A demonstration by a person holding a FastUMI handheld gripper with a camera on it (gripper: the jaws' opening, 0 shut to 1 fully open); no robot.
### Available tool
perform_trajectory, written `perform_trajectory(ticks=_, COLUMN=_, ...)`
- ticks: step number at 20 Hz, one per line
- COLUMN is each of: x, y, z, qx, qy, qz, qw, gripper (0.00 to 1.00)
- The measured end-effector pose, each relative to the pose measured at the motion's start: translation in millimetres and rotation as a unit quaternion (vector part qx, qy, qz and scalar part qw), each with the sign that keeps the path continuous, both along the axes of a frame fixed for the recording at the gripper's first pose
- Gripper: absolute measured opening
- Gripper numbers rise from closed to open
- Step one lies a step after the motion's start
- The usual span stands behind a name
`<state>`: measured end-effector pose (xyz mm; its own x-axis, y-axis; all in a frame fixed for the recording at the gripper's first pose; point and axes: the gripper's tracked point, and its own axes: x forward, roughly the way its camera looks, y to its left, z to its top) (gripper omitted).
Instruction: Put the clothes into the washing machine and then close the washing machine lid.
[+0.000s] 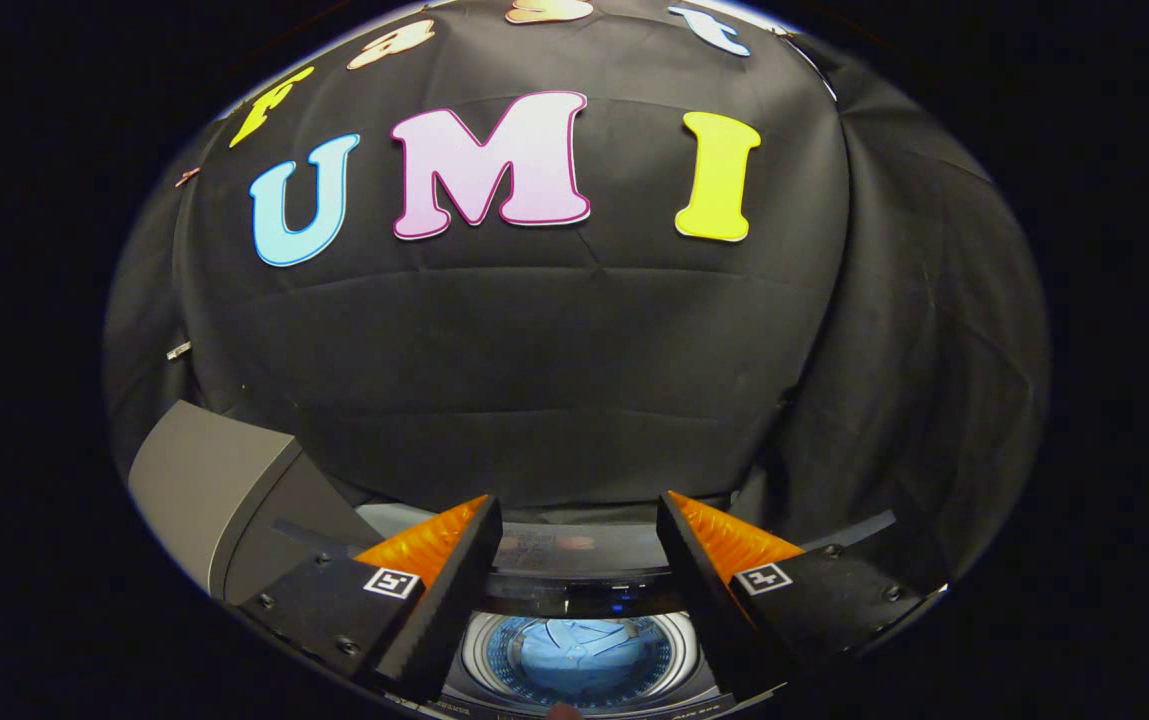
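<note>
My gripper (579, 500) is open, with nothing between its fingers. It hovers above a top-loading washing machine (584, 600). Down between the fingers I look into the machine's round drum (479, 655), where a blue garment (574, 655) lies crumpled. The machine's grey lid (204, 480) stands raised, off to the left of the left finger. Beyond the drum, just ahead of the fingertips, runs the machine's control panel (574, 548). The fingers hide both sides of the machine's top.
The booth's black cloth wall (554, 380) hangs close behind the machine and folds round to the right. The raised lid juts up beside the left finger.
</note>
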<state>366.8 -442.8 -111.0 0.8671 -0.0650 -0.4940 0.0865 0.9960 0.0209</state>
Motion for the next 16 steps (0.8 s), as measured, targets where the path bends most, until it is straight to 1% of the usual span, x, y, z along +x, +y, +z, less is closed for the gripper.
perform_trajectory(ticks=10, x=3.7, y=2.2, z=1.3, qx=0.004, qy=-0.029, qz=0.002, qw=1.0, gripper=0.98)
perform_trajectory(ticks=16, x=3.4, y=3.1, z=-0.3, qx=0.006, qy=-0.033, qz=-0.001, qw=0.999, gripper=0.98)
